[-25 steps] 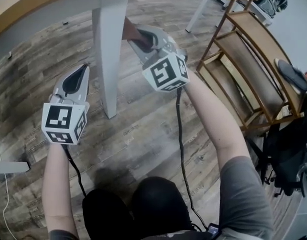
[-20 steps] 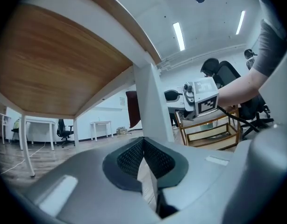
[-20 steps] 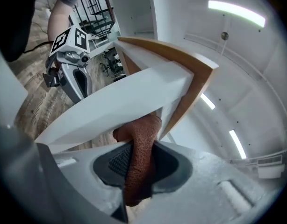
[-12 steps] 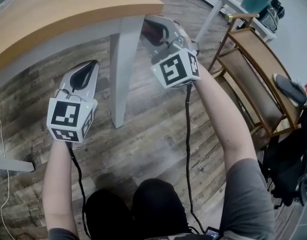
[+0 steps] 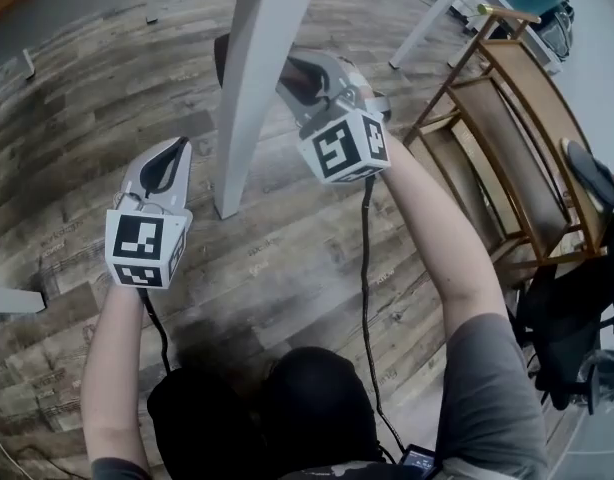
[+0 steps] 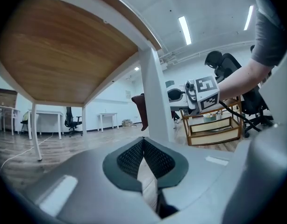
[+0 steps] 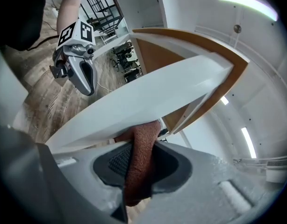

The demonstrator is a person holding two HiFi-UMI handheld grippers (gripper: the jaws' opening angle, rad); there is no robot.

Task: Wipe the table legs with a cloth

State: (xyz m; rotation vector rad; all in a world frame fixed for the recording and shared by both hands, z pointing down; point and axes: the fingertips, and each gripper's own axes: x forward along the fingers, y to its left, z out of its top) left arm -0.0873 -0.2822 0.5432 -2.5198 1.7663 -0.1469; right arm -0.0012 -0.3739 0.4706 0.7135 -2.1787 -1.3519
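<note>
A white table leg point(image 5: 245, 98) slants down to the wood floor in the head view. My right gripper point(image 5: 289, 66) is shut on a reddish-brown cloth point(image 7: 139, 158) and holds it against the table leg point(image 7: 148, 104). A dark end of the cloth point(image 5: 221, 60) shows past the leg's left side. My left gripper point(image 5: 173, 150) hovers left of the leg, lower down, shut with nothing in it. In the left gripper view, past the left gripper point(image 6: 143, 143), the leg point(image 6: 155, 101) stands just ahead, with the cloth point(image 6: 140, 109) hanging behind it and the right gripper point(image 6: 177, 95) beyond.
A wooden rack point(image 5: 507, 138) stands at the right, close to my right arm. A black office chair point(image 5: 577, 308) is beyond it. Another white table's leg point(image 5: 427, 13) is at the back. The tabletop's wooden underside point(image 6: 64, 50) hangs over the left gripper.
The cloth's end now shows on the leg's left side; one second ago it showed on the right. The right gripper stays against the leg and the left gripper holds its place beside it.
</note>
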